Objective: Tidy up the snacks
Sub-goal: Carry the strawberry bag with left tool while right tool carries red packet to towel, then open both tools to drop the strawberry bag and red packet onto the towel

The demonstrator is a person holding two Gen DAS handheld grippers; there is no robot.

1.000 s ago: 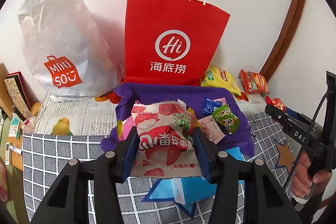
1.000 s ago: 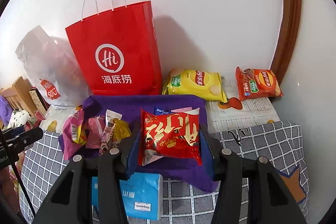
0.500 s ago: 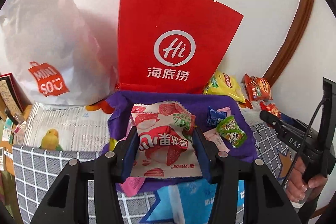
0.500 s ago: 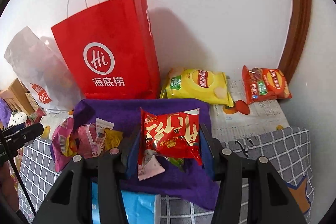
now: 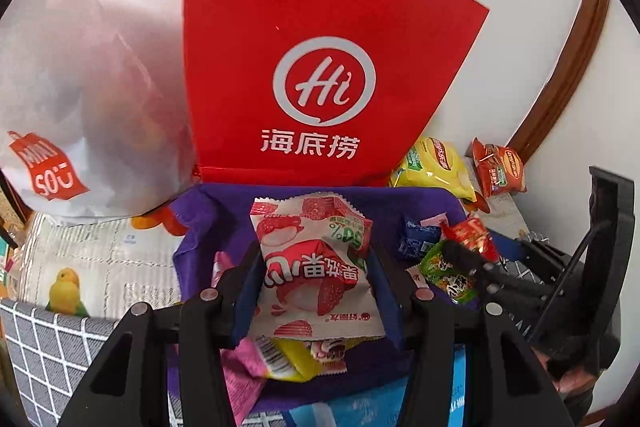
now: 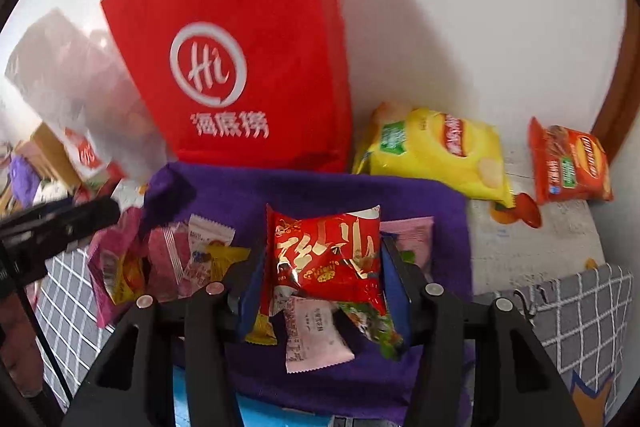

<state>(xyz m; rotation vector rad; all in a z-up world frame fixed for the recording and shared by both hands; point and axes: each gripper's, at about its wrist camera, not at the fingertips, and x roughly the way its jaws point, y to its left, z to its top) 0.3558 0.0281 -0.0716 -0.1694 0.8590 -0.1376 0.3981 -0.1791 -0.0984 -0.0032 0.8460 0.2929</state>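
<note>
My left gripper [image 5: 314,267] is shut on a white and red lychee snack packet [image 5: 316,263], held above the purple cloth [image 5: 224,211] in front of the red paper bag [image 5: 320,67]. My right gripper [image 6: 322,263] is shut on a red foil snack packet [image 6: 326,255], held above the same purple cloth [image 6: 312,187], with the red paper bag [image 6: 240,67] behind and to the left. Several small snack packets [image 6: 180,259] lie on the cloth. The right gripper also shows at the right of the left wrist view [image 5: 476,263].
A white Miniso plastic bag [image 5: 60,87] stands left of the red bag. A yellow chip bag [image 6: 436,151] and an orange chip bag [image 6: 568,167] lie at the back right by the wall. A blue tissue pack [image 5: 360,411] lies at the cloth's near edge. A grey checked cloth [image 6: 580,307] covers the table.
Both grippers have moved forward toward the red paper bag, each still holding its packet. The bag now fills more of both views.
</note>
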